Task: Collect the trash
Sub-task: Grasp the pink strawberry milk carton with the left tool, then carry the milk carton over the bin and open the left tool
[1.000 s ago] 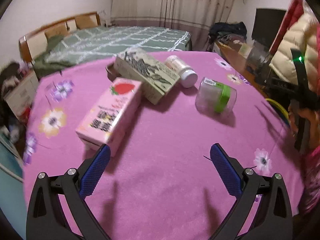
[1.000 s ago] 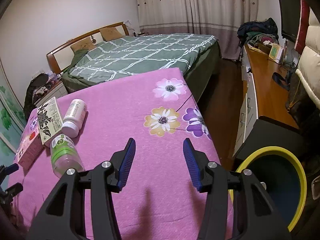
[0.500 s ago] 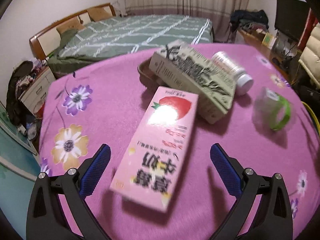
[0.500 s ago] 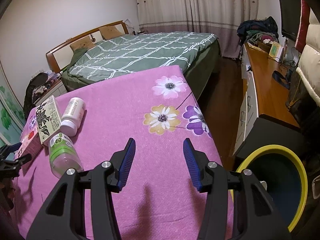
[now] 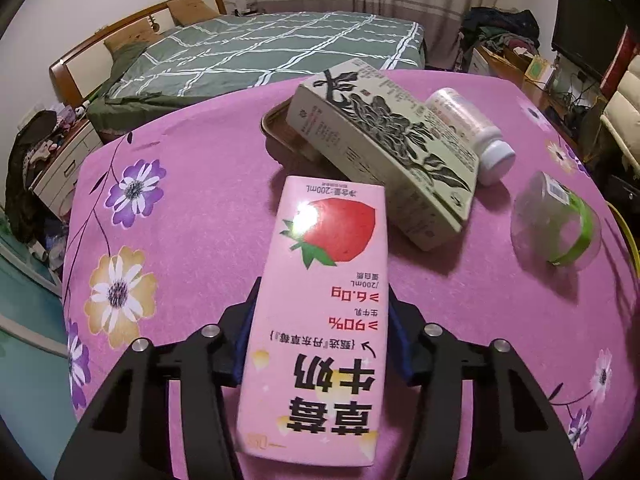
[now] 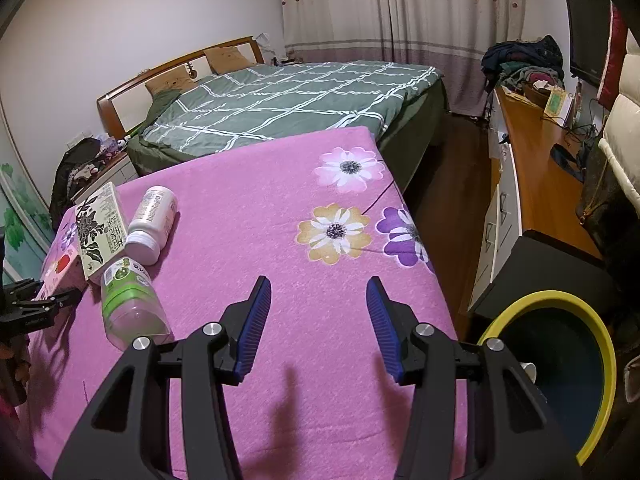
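My left gripper is shut on a pink strawberry milk carton, its blue pads against both long sides. Behind it lie a cream box with black flower print, a white pill bottle and a clear bottle with a green label. My right gripper is open and empty above the pink cloth. In the right wrist view the box, the white bottle, the green-label bottle and the carton lie far left. A yellow-rimmed trash bin stands on the floor at the right.
The table wears a pink flowered cloth. A brown tray lies partly under the cream box. A bed stands behind the table, a wooden desk and a black box at the right.
My left gripper has swung left over the pink carton and closed on its sides. The right gripper has hardly moved.
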`<state>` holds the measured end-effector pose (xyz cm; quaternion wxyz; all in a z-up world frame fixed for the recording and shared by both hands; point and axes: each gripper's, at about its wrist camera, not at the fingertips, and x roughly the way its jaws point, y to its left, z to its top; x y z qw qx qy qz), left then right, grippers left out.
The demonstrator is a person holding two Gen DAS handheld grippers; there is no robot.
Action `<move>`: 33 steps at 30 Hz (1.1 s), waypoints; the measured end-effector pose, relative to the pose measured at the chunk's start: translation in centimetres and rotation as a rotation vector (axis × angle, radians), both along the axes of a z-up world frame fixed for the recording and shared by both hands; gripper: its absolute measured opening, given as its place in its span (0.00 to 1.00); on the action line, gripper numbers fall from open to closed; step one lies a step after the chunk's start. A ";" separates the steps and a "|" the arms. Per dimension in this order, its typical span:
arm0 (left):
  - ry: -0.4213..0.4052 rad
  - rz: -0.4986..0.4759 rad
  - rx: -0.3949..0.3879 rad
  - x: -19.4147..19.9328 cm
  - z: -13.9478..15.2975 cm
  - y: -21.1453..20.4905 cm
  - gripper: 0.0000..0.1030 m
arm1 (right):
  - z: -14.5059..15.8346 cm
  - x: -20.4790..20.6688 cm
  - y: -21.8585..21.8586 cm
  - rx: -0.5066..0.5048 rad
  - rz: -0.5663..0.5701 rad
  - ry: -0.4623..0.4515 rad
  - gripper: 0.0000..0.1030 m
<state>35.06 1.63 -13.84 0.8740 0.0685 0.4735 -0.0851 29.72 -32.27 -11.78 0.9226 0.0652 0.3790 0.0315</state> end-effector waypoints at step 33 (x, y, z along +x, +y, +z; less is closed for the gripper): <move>-0.090 -0.621 -0.096 -10.8 8.1 -34.6 0.51 | 0.1 -18.1 -18.1 -0.018 -0.312 -0.015 0.46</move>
